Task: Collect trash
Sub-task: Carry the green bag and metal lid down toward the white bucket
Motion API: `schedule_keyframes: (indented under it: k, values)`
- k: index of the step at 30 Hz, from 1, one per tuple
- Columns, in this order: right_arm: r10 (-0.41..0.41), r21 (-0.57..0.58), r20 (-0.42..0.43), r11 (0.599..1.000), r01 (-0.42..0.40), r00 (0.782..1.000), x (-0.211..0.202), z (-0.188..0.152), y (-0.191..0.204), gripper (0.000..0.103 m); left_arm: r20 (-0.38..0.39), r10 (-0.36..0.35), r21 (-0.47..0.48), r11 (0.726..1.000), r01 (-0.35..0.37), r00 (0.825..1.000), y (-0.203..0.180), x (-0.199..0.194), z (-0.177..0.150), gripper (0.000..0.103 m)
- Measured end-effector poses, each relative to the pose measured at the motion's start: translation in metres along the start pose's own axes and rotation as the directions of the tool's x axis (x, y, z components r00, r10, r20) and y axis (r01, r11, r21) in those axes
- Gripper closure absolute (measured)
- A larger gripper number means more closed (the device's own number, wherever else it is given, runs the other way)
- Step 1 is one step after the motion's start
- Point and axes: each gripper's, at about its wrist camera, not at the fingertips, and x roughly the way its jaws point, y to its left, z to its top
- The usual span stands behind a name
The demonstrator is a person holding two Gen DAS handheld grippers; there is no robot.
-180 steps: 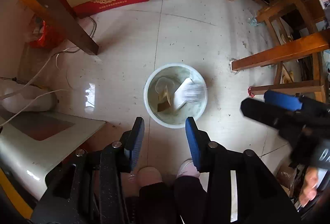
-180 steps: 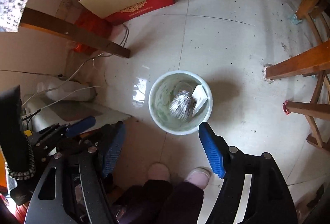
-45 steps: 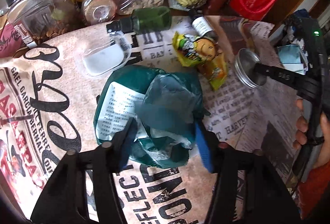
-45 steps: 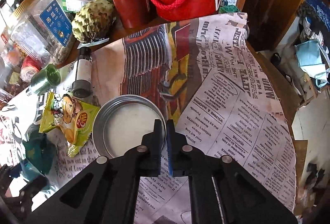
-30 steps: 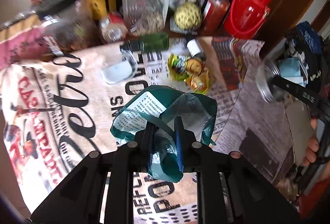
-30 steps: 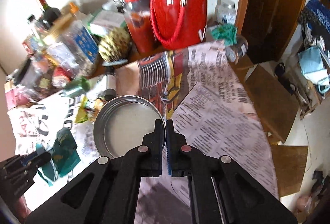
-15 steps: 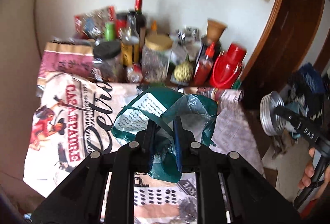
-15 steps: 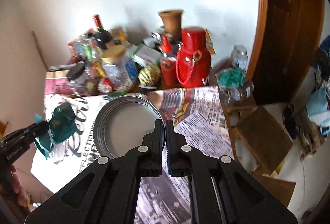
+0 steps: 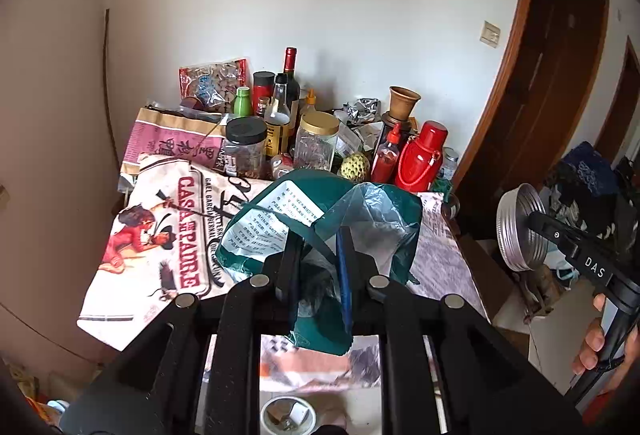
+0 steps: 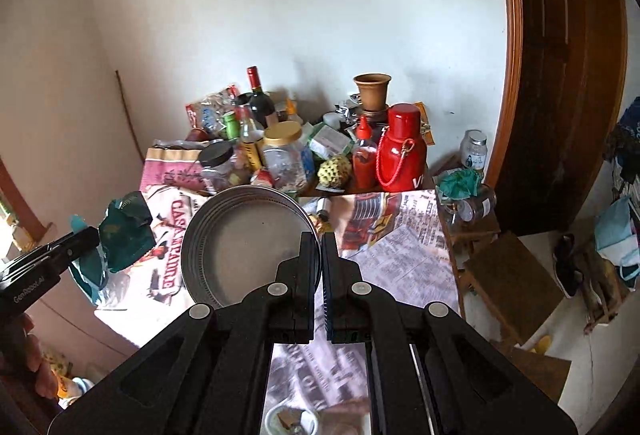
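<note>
Holding two bits of trash up off the table [image 9: 440, 259] at once: L gripper [image 9: 316, 267] is clamped on a green plastic bag [image 9: 320, 211], R gripper [image 10: 319, 255] is pinched closed on the rim of a round metal lid [image 10: 244, 243]. Both hang in the air over the newspaper-print cloth [image 10: 400, 243], w/ the white bin [image 9: 288, 415] on the floor below, near my tongs; looks to hold scraps already. Bag: soft, crinkly film, prob. very light, so no weight worry, but it billows and droops past the jaws, so loose flaps may snag or slide. My bite is on a bunched fold near its middle, best place I'd judge; a single layer would slip. Lid: stiff, thin, smooth metal w/ threaded wall, gripped edge-on by the wall only. Likely slippery and apt to swivel in the pads, so keep squeeze firm & avoid jerks. Writing: bag carries a white panel of small Chinese text, too fine to read. Cloth reads "CASA" and "PADRE" in red. L tong body, seen from R cam, says "GenRobot.AI"; R tong, seen from L cam, says "DAS". Pink sack [image 9: 172, 143] at back has Chinese chars, not legible. Red thermos [image 10: 400, 155] shows a "V", rest hidden.
</note>
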Motion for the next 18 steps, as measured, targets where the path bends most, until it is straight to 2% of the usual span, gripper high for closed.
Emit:
schedule_keyframes:
  k: [5, 14, 18]
  values:
    - [-0.020, 0.010, 0.006, 1.000, 0.020, 1.000, -0.029, -0.030, 0.035, 0.100, 0.000, -0.030, 0.029, 0.999, 0.030, 1.000, 0.023, -0.041, -0.027, 0.088]
    - [-0.045, 0.035, -0.033, 0.998, 0.046, 0.998, -0.075, -0.103, 0.082, 0.100, -0.038, -0.064, 0.061, 0.996, 0.066, 0.997, 0.064, -0.111, -0.102, 0.088]
    - [-0.067, 0.041, -0.079, 0.997, 0.070, 0.995, -0.085, -0.131, 0.094, 0.100, -0.098, -0.079, 0.073, 0.994, 0.086, 0.992, 0.074, -0.122, -0.134, 0.088]
